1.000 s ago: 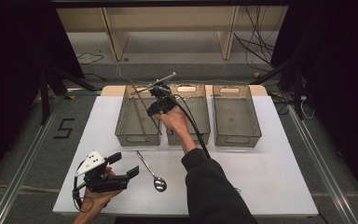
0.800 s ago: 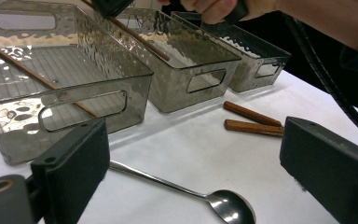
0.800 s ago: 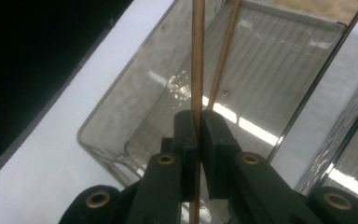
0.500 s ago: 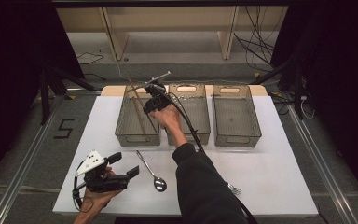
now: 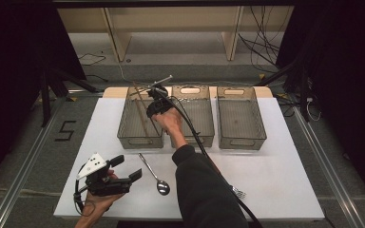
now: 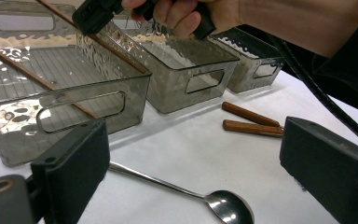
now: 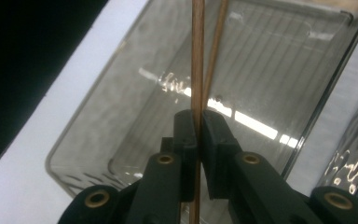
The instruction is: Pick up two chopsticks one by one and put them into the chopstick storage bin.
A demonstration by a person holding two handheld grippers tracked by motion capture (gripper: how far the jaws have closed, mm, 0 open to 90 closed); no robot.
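Note:
My right gripper (image 5: pixel 150 109) hangs over the left of three smoky clear bins (image 5: pixel 128 135), its jaws shut on a thin wooden chopstick (image 7: pixel 196 56). The held chopstick slants down inside that bin (image 6: pixel 121 55). Another chopstick (image 5: pixel 142 119) lies on the bin's floor (image 7: pixel 214 51). My left gripper (image 5: pixel 129 167) rests low near the table's front left, jaws wide open with nothing between them (image 6: pixel 193 140). A metal spoon (image 5: pixel 154 175) lies just to its right on the white tabletop (image 6: pixel 182 191).
The middle bin (image 5: pixel 204 137) and right bin (image 5: pixel 240 140) stand in a row beside the left one. Two brown wooden handles (image 6: pixel 249 122) lie on the table in front of the bins. A fork (image 5: pixel 238 192) shows by the right sleeve.
The right hand has shifted a little left and down over the left bin, still gripping the chopstick. The left gripper has stayed where it was.

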